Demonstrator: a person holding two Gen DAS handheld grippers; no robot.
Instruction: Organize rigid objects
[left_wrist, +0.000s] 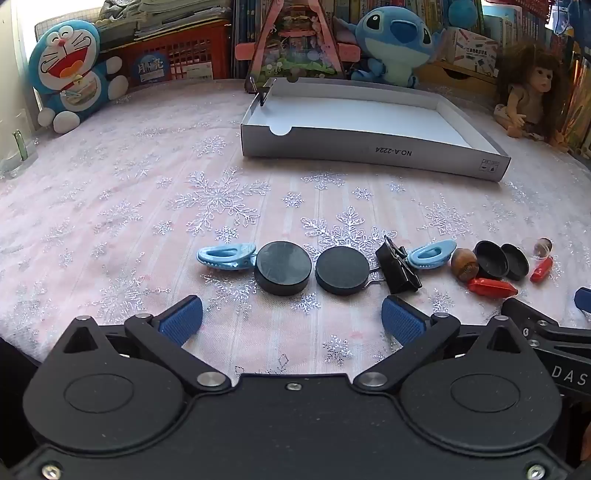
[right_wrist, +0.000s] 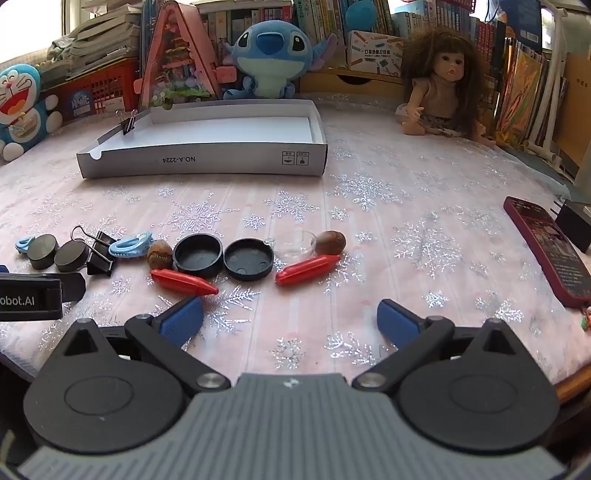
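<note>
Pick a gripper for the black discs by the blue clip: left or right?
Left. The open left gripper has both black discs right ahead of its fingers; from the right gripper they sit far off to the side.

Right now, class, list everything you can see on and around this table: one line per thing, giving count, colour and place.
Box: one, white, back of table; black binder clip on its left rim.
Discs: two, black, left in row.
Hair clips: two, blue, in row.
Binder clip: one, black, between them.
Nuts: two, brown.
Caps: two, black, mid-row.
Red pieces: two, front of row.
Clear dish: one.
Phone: one, red, right.
Plush toys: two, blue, back.
Doll: one, back right.
Left gripper: open.
Right gripper: open.
</note>
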